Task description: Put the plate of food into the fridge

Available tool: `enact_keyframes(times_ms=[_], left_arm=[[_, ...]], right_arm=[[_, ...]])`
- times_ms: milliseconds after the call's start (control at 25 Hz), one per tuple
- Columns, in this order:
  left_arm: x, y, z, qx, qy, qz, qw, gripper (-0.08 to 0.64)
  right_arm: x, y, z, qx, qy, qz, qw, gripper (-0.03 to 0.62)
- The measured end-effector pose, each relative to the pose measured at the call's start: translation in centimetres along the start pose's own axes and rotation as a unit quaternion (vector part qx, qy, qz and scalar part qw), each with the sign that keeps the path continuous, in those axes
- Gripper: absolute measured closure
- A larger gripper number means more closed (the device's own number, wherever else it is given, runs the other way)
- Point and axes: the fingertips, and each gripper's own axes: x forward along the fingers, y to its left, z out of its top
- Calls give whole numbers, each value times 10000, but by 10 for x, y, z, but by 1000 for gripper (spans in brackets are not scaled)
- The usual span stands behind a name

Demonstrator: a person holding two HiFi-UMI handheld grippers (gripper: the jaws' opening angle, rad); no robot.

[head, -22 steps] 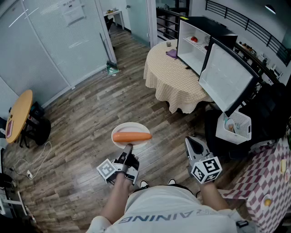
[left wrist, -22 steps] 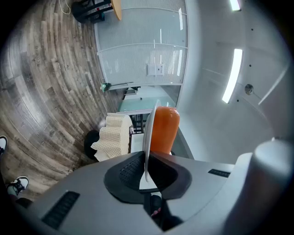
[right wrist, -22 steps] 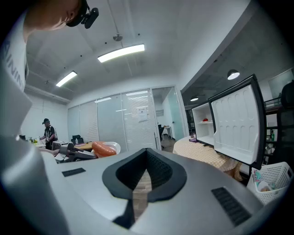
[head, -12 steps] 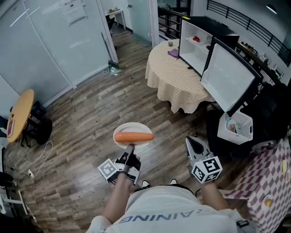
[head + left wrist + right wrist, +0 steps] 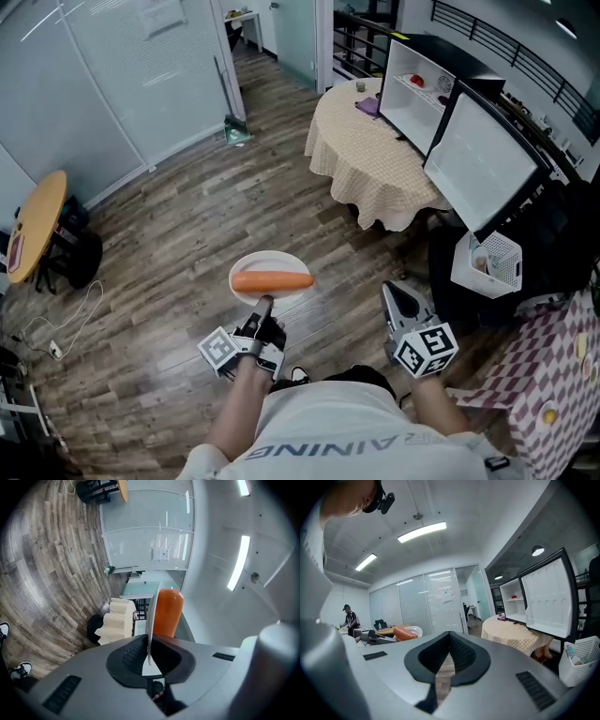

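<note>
A white plate (image 5: 270, 278) carries a long orange piece of food (image 5: 272, 280) and is held level above the wood floor. My left gripper (image 5: 262, 307) is shut on the plate's near rim. In the left gripper view the plate (image 5: 150, 620) shows edge-on between the pads, with the orange food (image 5: 168, 613) beyond it. My right gripper (image 5: 403, 298) hangs to the right, shut and holding nothing. The white fridge (image 5: 417, 89) stands on a round table (image 5: 370, 155) ahead, with its door (image 5: 478, 159) swung open. The right gripper view shows the fridge (image 5: 513, 604) and its door (image 5: 546, 604) too.
A white basket (image 5: 487, 262) sits below the fridge door. A checkered tablecloth (image 5: 562, 375) is at the far right. A small round wooden table (image 5: 37, 225) and a dark stool (image 5: 80, 262) stand at the left, near cables (image 5: 56, 347) on the floor. Glass partitions close off the back left.
The scene has shifted slightly in the head view, with the table and fridge sitting a little further right. The plate stays in the left gripper's hold and the right gripper keeps its place.
</note>
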Motion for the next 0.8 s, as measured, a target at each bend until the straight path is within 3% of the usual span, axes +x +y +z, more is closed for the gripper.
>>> enact_keyframes(times_ms=[440, 800], left_arm=[[-27, 31, 33, -272, 60, 121, 9995, 534], [3, 26, 69, -107, -135, 56, 9998, 534]], right_arm=[[17, 44, -27, 30, 252, -118, 9996, 572], [72, 37, -26, 45, 365, 162, 9992, 572]])
